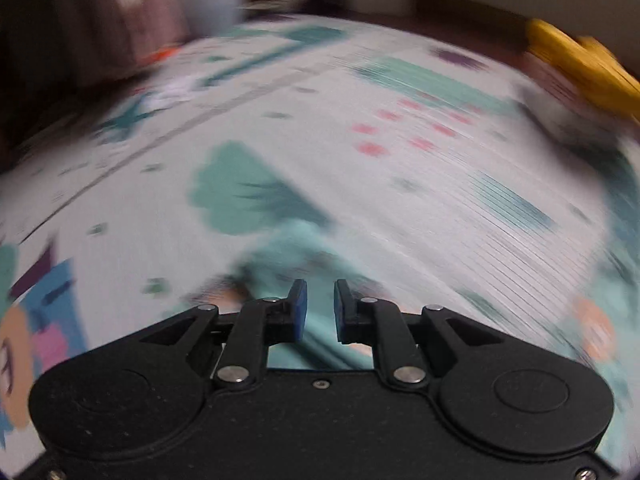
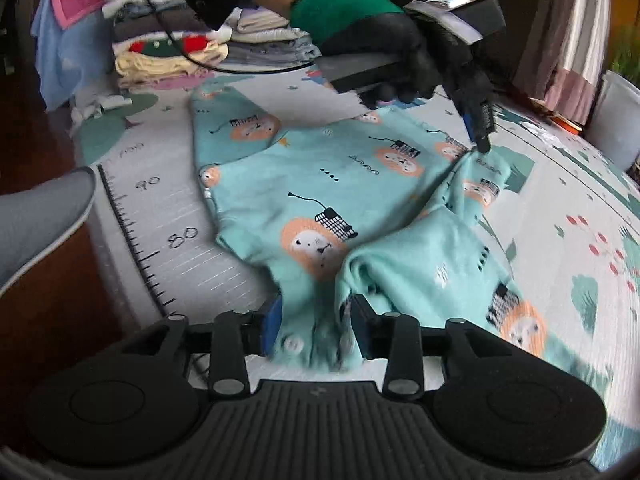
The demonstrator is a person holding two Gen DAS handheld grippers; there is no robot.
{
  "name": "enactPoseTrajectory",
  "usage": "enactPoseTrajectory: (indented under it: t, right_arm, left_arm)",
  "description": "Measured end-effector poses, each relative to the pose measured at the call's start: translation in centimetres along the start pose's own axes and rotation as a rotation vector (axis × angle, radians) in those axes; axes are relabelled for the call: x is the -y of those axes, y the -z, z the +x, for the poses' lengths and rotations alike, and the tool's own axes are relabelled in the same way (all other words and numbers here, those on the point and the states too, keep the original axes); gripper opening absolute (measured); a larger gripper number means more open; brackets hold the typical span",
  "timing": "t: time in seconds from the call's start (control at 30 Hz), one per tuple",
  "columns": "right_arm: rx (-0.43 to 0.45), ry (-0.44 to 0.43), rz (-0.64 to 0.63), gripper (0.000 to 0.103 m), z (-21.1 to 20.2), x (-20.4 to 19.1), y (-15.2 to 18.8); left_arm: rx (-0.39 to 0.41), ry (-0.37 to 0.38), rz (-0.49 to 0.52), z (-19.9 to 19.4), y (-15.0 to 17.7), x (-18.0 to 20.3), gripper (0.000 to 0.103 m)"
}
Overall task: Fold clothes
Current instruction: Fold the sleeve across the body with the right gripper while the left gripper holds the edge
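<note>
A turquoise baby garment printed with orange lions lies partly folded on a patterned play mat. My right gripper hovers at its near hem, where the snap buttons are. Its jaws stand open with the hem between the blue pads, which do not press on it. A black-gloved hand with a green sleeve holds my left gripper at the garment's far right corner, tips down at the cloth. In the blurred left wrist view the left gripper shows a narrow gap, with turquoise cloth below it and nothing gripped.
Stacks of folded clothes stand at the mat's far left edge. A grey rounded object lies on dark floor at the left. A white bin and curtains are at the far right. A yellow object sits beyond the mat.
</note>
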State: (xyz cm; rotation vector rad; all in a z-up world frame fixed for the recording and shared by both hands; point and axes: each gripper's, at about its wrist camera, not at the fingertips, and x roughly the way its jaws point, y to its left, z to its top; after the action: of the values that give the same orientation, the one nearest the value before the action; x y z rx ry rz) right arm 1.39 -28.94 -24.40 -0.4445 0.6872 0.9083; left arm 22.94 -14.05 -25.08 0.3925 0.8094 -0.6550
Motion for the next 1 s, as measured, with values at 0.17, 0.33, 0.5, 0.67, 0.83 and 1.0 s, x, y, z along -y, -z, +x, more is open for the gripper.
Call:
enactPoseTrajectory:
  t: [0.17, 0.33, 0.5, 0.67, 0.83, 1.0]
  right_arm:
    - [-0.002, 0.027, 0.080, 0.039, -0.3, 0.8, 0.1]
    - [-0.004, 0.029, 0.064, 0.039, 1.0, 0.9, -0.2]
    - [-0.102, 0.016, -0.141, 0.060, 3.8, -1.3, 0.1]
    - [-0.056, 0.027, -0.079, 0.048, 2.9, -0.4, -0.6]
    - [-0.093, -0.006, -0.089, 0.057, 4.2, -0.5, -0.4]
    - [-0.081, 0.013, -0.109, 0.055, 3.9, -1.0, -0.4]
  left_arm:
    - [-0.114, 0.143, 0.118, 0.0, 1.5, 2.2, 0.011]
    - [-0.174, 0.152, 0.168, 0.4, 2.6, 1.7, 0.011]
    - [-0.173, 0.156, 0.205, 0.9, 3.4, 1.6, 0.011]
    - [-0.146, 0.132, 0.239, -0.1, 2.8, 2.5, 0.011]
    - [-0.177, 0.134, 0.233, 0.1, 3.6, 3.1, 0.012]
    - [-0.167, 0.245, 0.117, -1.8, 1.8, 3.7, 0.012]
